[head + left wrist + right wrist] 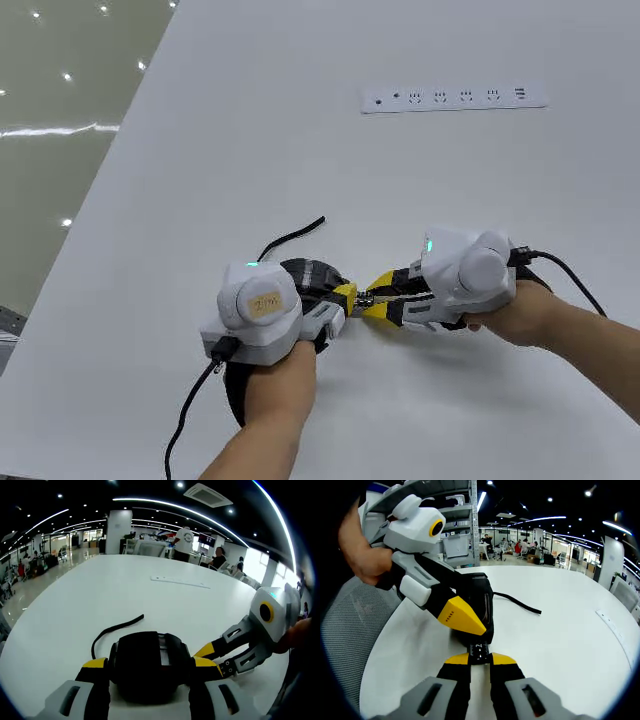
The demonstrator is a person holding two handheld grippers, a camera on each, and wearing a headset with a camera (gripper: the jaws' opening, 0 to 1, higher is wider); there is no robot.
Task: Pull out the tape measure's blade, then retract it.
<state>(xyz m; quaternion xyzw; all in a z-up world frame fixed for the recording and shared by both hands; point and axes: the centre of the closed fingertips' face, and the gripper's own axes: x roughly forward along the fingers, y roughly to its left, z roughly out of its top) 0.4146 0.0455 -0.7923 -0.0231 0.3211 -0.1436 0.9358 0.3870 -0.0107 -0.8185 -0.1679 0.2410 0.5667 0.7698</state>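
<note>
The pull has hardly begun, by my reading. My left gripper (150, 666) is clamped on the black tape measure (142, 645), one jaw on each side of the case. My right gripper (480, 659) is nearly shut, pinching the blade (479, 650) right at the mouth of the case. Only a short stub of blade shows between case and jaws, so nearly the whole draw is left, and all of the retract after it.

The tape measure sits on the counter (300, 150), on the part nearest me. Its black strap (295, 237) trails off on the far side of the case. Well beyond that, toward the far edge, lies a white power strip (453, 97). The counter is plain white and smooth.

Around it is a large open office with rows of ceiling lights. People are at desks far behind the tape measure, and a mesh chair (345, 630) stands by the counter's edge.
</note>
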